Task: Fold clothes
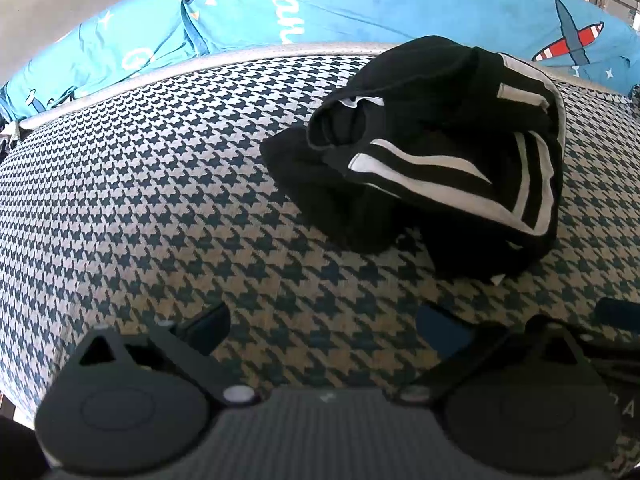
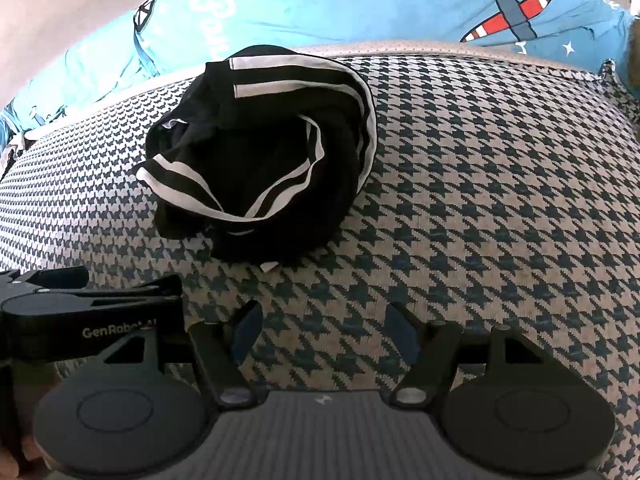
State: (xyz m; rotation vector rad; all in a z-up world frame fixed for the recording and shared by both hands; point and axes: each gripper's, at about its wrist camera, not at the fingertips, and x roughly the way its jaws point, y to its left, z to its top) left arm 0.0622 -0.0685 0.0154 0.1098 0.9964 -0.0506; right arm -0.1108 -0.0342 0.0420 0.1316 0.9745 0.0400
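Houndstooth fabric in dark blue and cream is seen covering one broad padded surface, which fills most of both views. Beyond its far edge, one bright blue quilt printed with white lettering and red-striped aeroplanes is laid across the whole width. One black garment with white stripes is found crumpled in a loose heap on the houndstooth surface, towards the far side; it appears right of centre in the left wrist view and left of centre in the right wrist view. No fold has been made in it. A small white tag is seen at its near edge.

Two claws are counted. The left claw is held low over the surface, near the garment but apart from it, its fingers spread wide with nothing between them. The right claw is likewise released and bare, just beside the left claw, whose black body shows at the left edge of the right wrist view. Nothing is placed between either claw and the garment.
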